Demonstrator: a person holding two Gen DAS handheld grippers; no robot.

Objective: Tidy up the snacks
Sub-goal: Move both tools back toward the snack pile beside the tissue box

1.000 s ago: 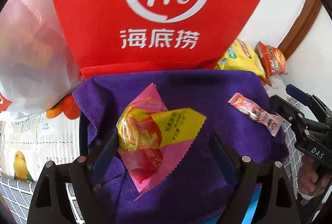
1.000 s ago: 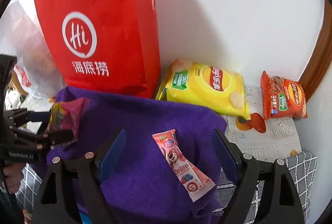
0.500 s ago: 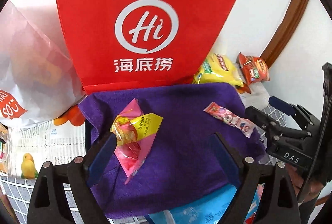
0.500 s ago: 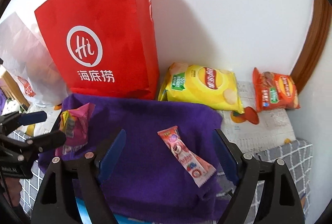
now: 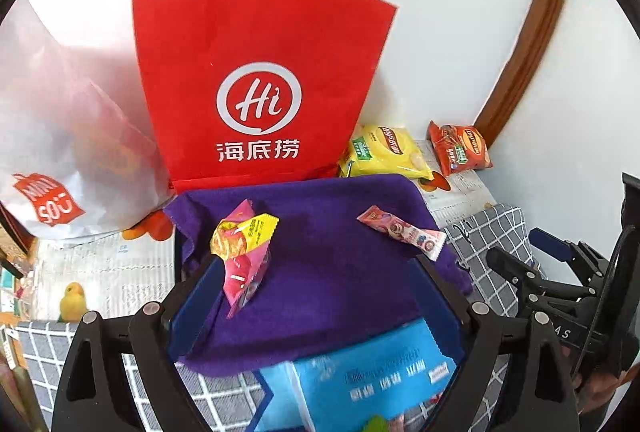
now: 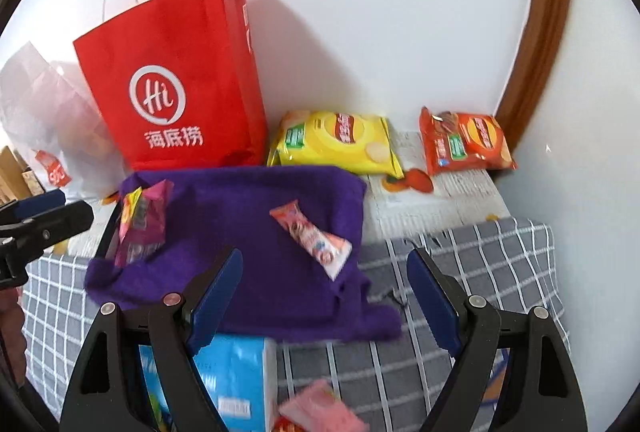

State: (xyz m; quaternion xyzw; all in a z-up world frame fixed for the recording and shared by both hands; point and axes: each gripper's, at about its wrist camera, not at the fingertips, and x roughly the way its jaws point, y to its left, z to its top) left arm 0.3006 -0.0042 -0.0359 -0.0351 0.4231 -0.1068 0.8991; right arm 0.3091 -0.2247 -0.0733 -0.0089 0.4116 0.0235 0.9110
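A purple towel lies on the table. On its left sit a yellow snack packet atop a pink packet. On its right lies a long pink bar wrapper. My left gripper hangs open above the towel's near part, nothing between its fingers. My right gripper is open too, raised over the towel's right edge, empty. A blue snack box lies just below both grippers. A yellow chip bag and a red chip bag rest by the wall.
A tall red paper bag stands against the white wall behind the towel. A white plastic bag slumps to its left. Grey checked cloth covers the table; a brown door frame rises at right. A pink packet lies near.
Both grippers have pulled back and risen, so the towel and its packets look smaller and farther. The blue box has come into view. The yellow and pink packets stay on the towel.
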